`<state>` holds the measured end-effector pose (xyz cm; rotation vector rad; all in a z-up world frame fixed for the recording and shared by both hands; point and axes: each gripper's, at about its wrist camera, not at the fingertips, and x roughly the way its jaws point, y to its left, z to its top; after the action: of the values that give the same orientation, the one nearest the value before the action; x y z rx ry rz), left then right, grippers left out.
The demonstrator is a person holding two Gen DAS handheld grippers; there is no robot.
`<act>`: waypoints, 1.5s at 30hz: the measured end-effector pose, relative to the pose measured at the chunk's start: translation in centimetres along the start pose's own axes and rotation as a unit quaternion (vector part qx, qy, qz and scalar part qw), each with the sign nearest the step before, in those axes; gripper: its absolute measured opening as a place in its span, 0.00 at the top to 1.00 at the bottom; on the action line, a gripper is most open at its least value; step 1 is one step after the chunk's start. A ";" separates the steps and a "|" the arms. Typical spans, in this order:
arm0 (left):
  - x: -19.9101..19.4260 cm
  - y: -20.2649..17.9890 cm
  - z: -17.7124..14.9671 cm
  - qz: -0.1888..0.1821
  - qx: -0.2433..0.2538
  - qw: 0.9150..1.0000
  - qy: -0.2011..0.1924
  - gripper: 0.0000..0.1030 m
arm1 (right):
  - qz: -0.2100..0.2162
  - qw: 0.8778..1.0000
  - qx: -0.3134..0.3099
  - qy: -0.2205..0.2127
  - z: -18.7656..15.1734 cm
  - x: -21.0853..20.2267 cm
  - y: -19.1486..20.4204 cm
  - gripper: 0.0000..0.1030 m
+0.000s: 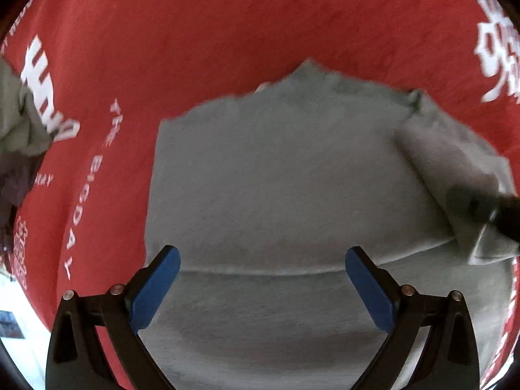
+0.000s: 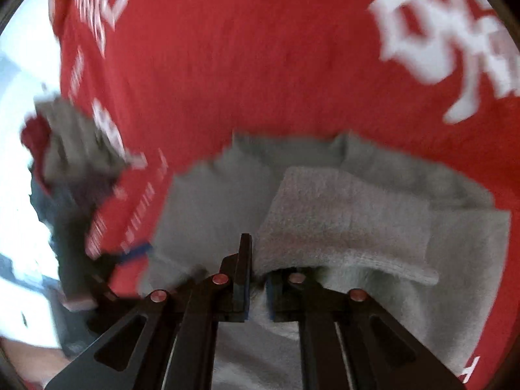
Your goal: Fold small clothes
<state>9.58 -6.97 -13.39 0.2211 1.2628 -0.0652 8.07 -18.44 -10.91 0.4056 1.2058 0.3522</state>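
The grey garment lay spread over a red cloth printed with white lettering, which covered the tabletop and filled most of both views. In the left wrist view the garment took up the centre and lower half, its far edge ragged against the red, a faint seam line running across it near the tool's fingers. Its right side was turned up and folded inward, the lifted flap rising toward the right edge of the picture, where a dark tool tip met it. In the right wrist view the same flap showed its paler, fuzzier inner face lying over the rest of the garment.

A heap of other clothes, grey, red and dark, sat at the left on the red cloth, well apart from the garment; the view was blurred there. The same heap showed at the left edge of the left wrist view.

The left tool hung over the near part of the garment, its blue-padded fingers spread wide with nothing between them. The right tool was clenched nearly closed, a pinch of grey fabric caught between its fingers.
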 end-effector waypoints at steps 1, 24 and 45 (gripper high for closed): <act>0.2 0.7 -0.7 -0.003 -0.006 1.000 0.010 0.01 | -0.023 0.999 -0.005 0.025 -0.5 1.4 0.2 0.87; -0.8 8.8 -3.3 -0.033 -0.062 0.997 0.031 0.01 | -0.045 0.996 -0.056 -0.060 3.5 3.0 8.4 0.92; -3.7 9.3 1.4 -0.046 -0.055 0.997 -0.018 0.01 | -0.021 0.974 0.224 -0.024 -5.3 -4.7 -6.0 0.51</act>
<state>11.37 1.53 -8.28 0.0667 1.2356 -0.0773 1.82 -25.26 -11.54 0.7722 1.2421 0.0269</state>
